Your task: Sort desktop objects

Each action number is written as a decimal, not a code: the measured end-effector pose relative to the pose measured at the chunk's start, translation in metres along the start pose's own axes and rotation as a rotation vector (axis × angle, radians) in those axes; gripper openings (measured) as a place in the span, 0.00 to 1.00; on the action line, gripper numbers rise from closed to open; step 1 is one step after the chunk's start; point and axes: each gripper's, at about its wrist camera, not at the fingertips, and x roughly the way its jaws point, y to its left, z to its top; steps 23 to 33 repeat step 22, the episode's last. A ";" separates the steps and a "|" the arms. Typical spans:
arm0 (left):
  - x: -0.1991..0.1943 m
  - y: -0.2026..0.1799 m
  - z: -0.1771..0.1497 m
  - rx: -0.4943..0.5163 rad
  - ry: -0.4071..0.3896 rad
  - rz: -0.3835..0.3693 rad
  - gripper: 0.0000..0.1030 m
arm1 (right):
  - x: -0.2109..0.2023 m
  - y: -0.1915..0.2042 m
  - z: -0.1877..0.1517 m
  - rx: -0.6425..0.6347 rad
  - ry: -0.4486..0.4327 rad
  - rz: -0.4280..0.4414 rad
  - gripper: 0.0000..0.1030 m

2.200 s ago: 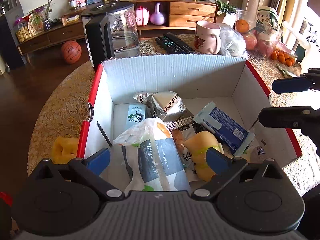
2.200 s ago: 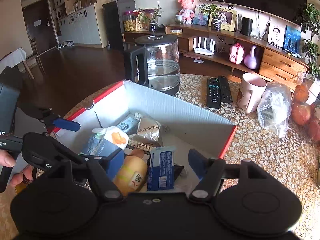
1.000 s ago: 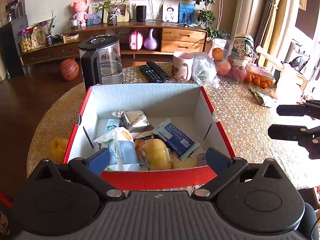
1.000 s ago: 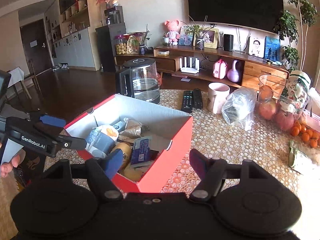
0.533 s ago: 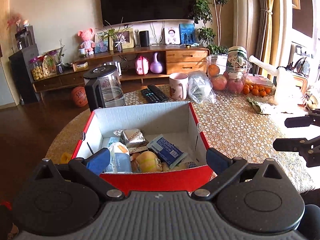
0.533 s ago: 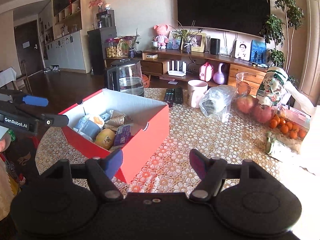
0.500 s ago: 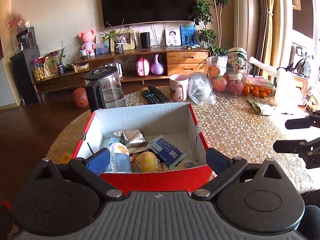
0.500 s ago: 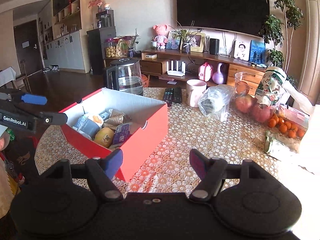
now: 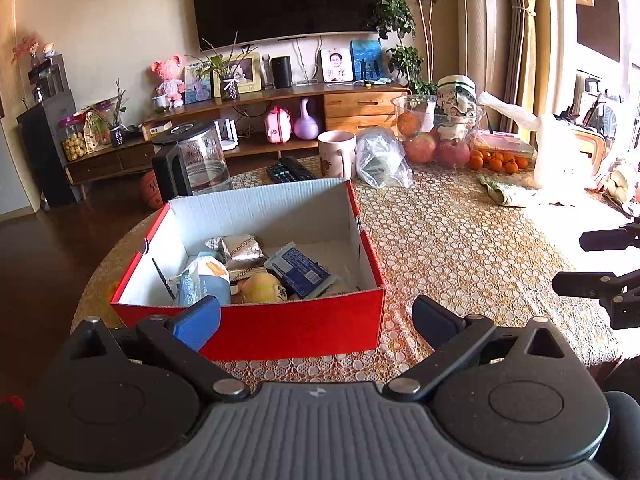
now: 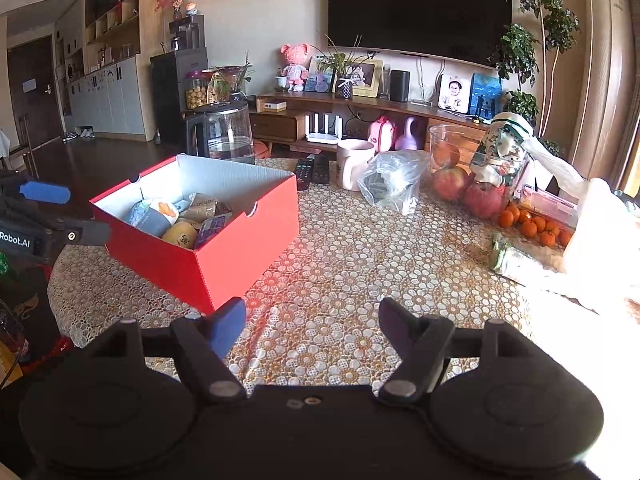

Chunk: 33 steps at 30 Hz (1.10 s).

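Observation:
A red cardboard box (image 9: 296, 328) stands on the round table and also shows in the right wrist view (image 10: 224, 260). It holds several items: a blue snack packet (image 9: 298, 270), a silver packet (image 9: 242, 250), a tissue pack (image 9: 202, 282) and a yellow wrapped bun (image 9: 262, 288). My left gripper (image 9: 316, 320) is open and empty, held back in front of the box's near wall. My right gripper (image 10: 312, 324) is open and empty above the tablecloth, to the right of the box.
Behind the box stand a glass kettle (image 9: 194, 164), remotes (image 9: 290, 172), a mug (image 9: 337, 154) and a plastic bag (image 9: 382, 160). Apples, a fruit bowl (image 9: 416, 124) and tangerines (image 9: 496, 162) lie at the far right. The table edge runs left of the box.
Both grippers have pulled back and up from the box, so the whole box and more of the table show. Both stay open and empty. The box contents have not moved.

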 end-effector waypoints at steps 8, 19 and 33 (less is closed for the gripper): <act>0.015 -0.004 -0.013 -0.033 0.042 -0.004 1.00 | -0.005 -0.023 -0.023 0.076 0.025 -0.033 0.71; 0.024 -0.014 -0.022 -0.045 0.063 -0.019 1.00 | -0.008 -0.062 -0.044 0.169 0.036 -0.121 0.71; 0.027 -0.020 -0.022 -0.031 0.063 -0.022 1.00 | -0.007 -0.073 -0.048 0.205 0.037 -0.136 0.71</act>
